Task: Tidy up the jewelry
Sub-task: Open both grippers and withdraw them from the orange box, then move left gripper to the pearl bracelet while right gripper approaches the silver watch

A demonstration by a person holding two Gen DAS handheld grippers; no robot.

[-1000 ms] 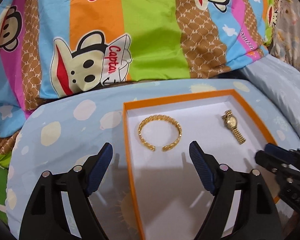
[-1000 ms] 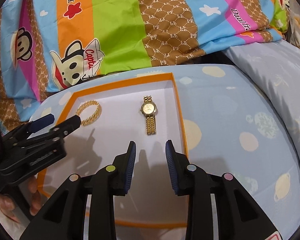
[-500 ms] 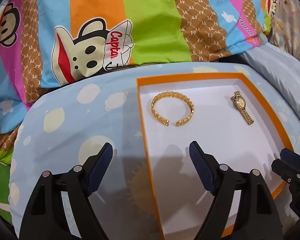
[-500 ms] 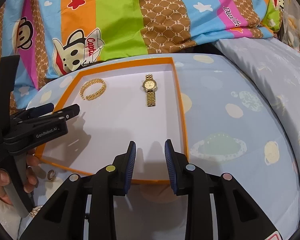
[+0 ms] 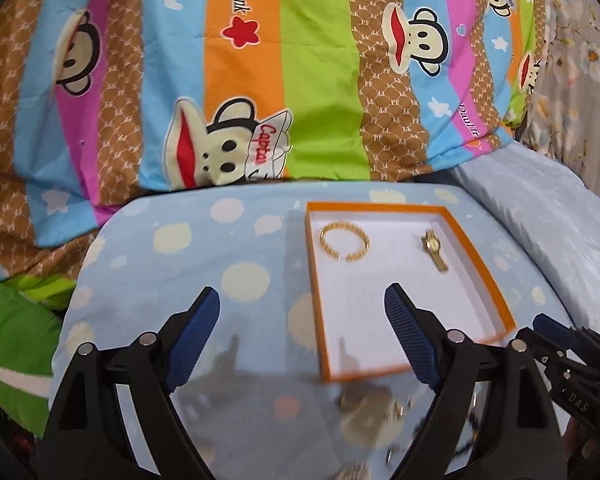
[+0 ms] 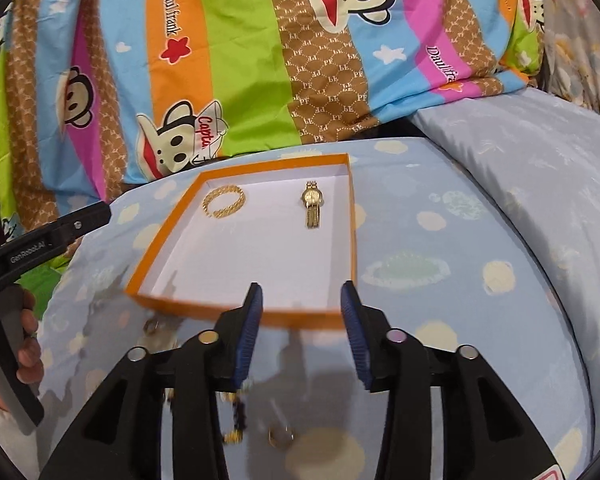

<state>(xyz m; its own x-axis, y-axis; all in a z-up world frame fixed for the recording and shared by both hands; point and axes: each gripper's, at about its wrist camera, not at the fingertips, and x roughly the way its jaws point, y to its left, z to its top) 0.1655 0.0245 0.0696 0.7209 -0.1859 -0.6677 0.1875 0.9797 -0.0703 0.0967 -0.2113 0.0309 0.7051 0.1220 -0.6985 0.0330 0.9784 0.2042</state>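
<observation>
Two gold pieces, a bangle [image 6: 224, 201] and a watch [image 6: 312, 209], already lie at the far end of the orange tray [image 6: 156, 246]. Loose jewelry [image 6: 236, 420] sits blurred on the bedding just nearer than the tray, right below the right gripper [image 6: 301, 330], which looks closer to it. The left gripper [image 5: 300, 334] is spread wide, the right part open; both hold nothing.

loose jewelry [image 6: 236, 420] blurred, partly behind jaws
</observation>
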